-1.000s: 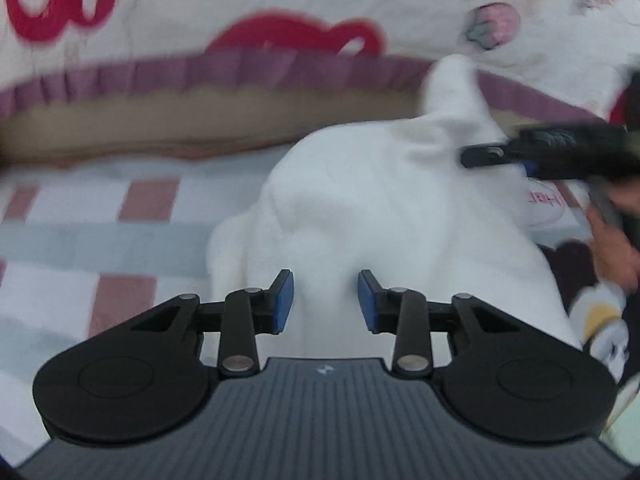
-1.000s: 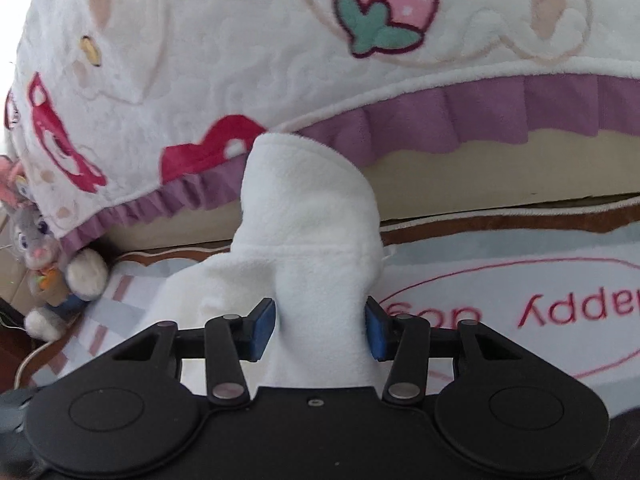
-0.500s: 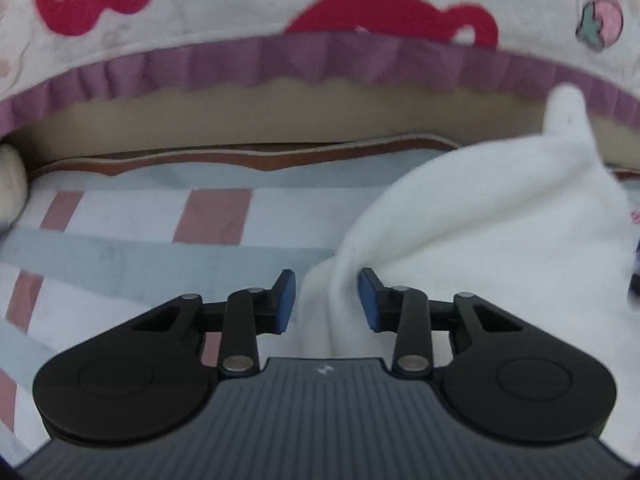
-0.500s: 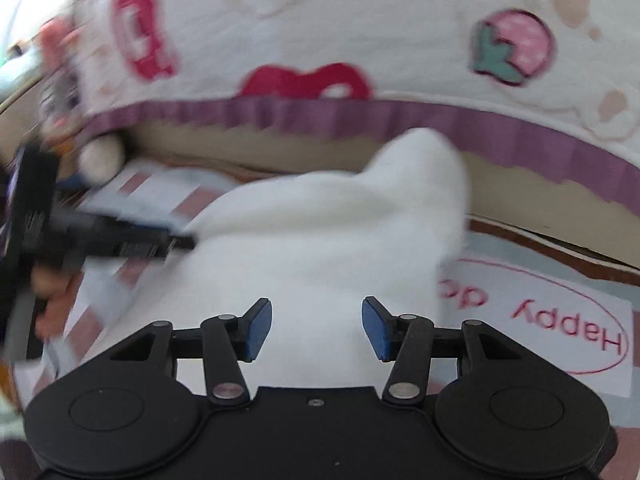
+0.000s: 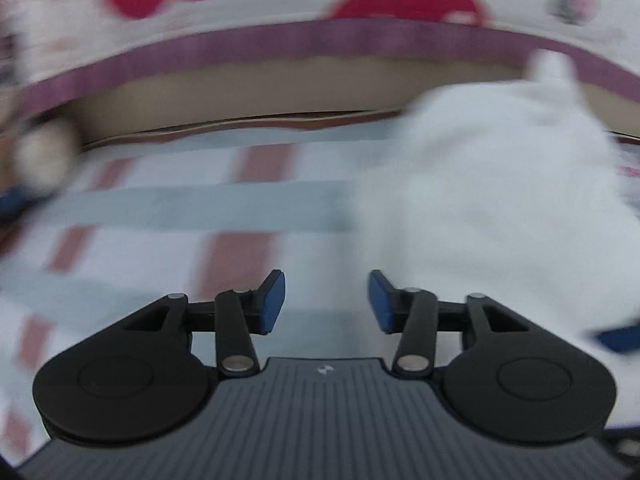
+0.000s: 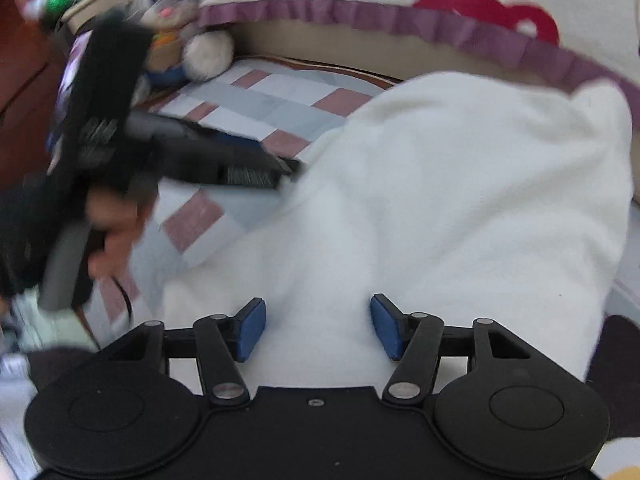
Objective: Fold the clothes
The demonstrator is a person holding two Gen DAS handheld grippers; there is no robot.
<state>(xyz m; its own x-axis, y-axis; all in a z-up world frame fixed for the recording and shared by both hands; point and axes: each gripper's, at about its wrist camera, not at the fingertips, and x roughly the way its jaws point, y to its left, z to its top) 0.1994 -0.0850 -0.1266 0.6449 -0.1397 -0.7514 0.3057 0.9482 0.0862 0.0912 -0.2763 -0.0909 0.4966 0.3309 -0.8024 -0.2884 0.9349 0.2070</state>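
Left gripper [image 5: 326, 306]: jaws just opening, nothing between them.
Right gripper [image 6: 318, 330]: jaws just opening, apart over white garment [image 6: 460, 200].
Writing: none readable.

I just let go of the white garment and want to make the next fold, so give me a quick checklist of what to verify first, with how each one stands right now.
1. Left tool free of cloth: ok. Its jaws have just been opening, nothing between them, only the checked mat beyond.
2. Right tool released: ok. Its jaws have just been opening; pads apart, garment lies beyond them, unpressed.
3. Garment resting on the mat: ok.
4. Garment flat and smooth: not ok, it is humped with a peak standing up at the far end.
5. Edges lined up: cannot tell, the views are blurred.
6. Plush toy clear of the garment: ok, it sits apart at the mat's far corner.
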